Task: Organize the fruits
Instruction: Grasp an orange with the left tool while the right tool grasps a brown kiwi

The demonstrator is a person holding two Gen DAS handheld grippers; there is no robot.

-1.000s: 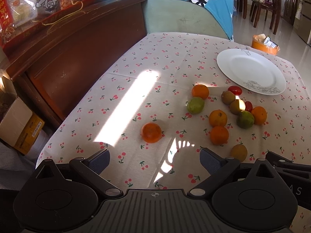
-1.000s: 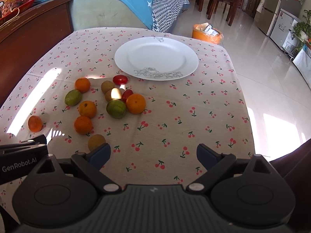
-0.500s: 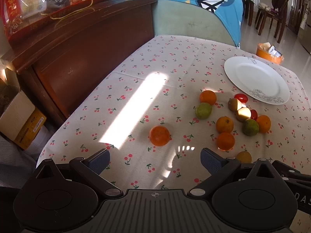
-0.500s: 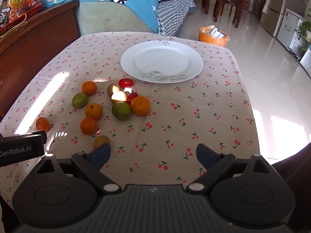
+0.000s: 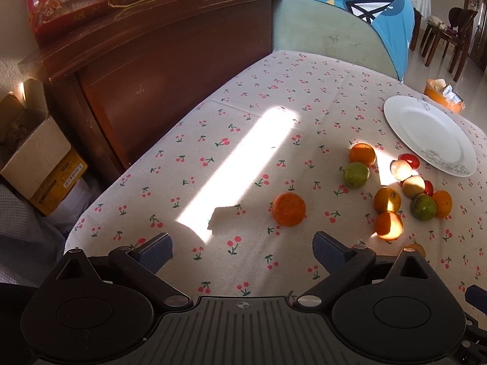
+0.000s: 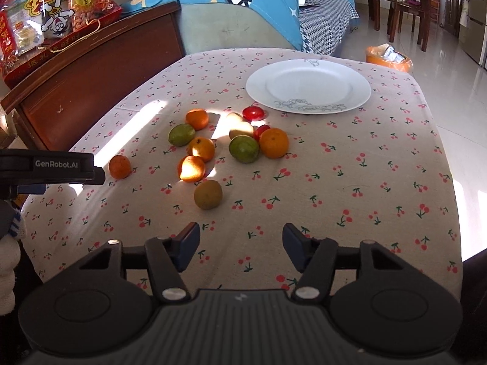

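Note:
Several fruits lie loose on the cherry-print tablecloth (image 6: 350,158): oranges, green citrus, kiwis and red tomatoes in a cluster (image 6: 243,147). A lone orange (image 5: 288,209) lies apart to the left, just ahead of my left gripper (image 5: 242,251), which is open and empty. A yellow-brown fruit (image 6: 208,194) is the nearest one ahead-left of my right gripper (image 6: 240,248), also open and empty. An empty white plate (image 6: 308,86) sits at the far side; it also shows in the left wrist view (image 5: 429,135).
A dark wooden cabinet (image 5: 170,60) with a red snack bag (image 6: 45,18) stands left of the table. A sofa with blue cloth (image 6: 243,3) is behind. A cardboard box (image 5: 39,164) sits on the floor left. An orange bin (image 6: 388,57) is beyond the table.
Both grippers have pulled back and turned a little leftward, so the fruits and plate sit farther right in view. The right gripper's jaws look somewhat narrower. No fruit has moved.

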